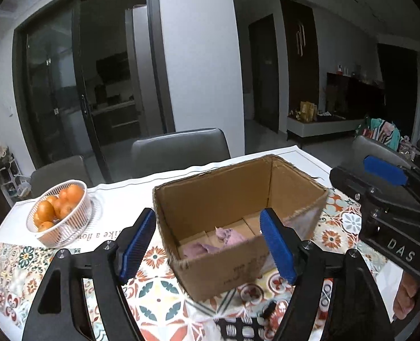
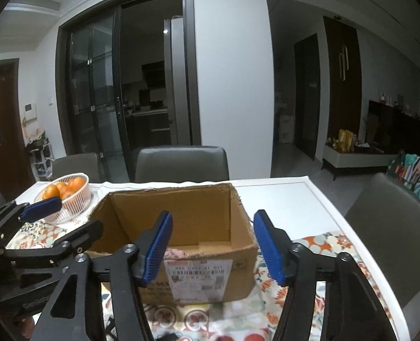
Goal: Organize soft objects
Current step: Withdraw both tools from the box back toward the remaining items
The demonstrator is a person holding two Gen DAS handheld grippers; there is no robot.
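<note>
A cardboard box is seen at the centre of both wrist views, standing open-topped on a patterned tablecloth, with a pale lilac cloth lying crumpled on its floor at lower centre of the left wrist view; in the right wrist view only a pinkish edge is glimpsed over the near wall, just above the shipping label. The left gripper is held with its blue pads spread wide on either side of the box's near corner, and nothing is gripped between them; the right gripper is likewise spread wide and empty, framing the near wall of the box from outside. Neither set of pads is seen touching the cloth. The step in hand is judged to be the release of a soft item into the box, and it would be done well if both tools were lifted clear of the rim without the thin walls being snagged, since the light, empty-looking carton could easily be dragged or tipped. The cloth appears limp, thin and creased, gathered into loose folds at the box's near left area, and it is judged likely to stay where it has been dropped. A white basket of oranges is seen at the left of the frame, well apart from the box, and grey chairs are lined along the far edge of the table.
</note>
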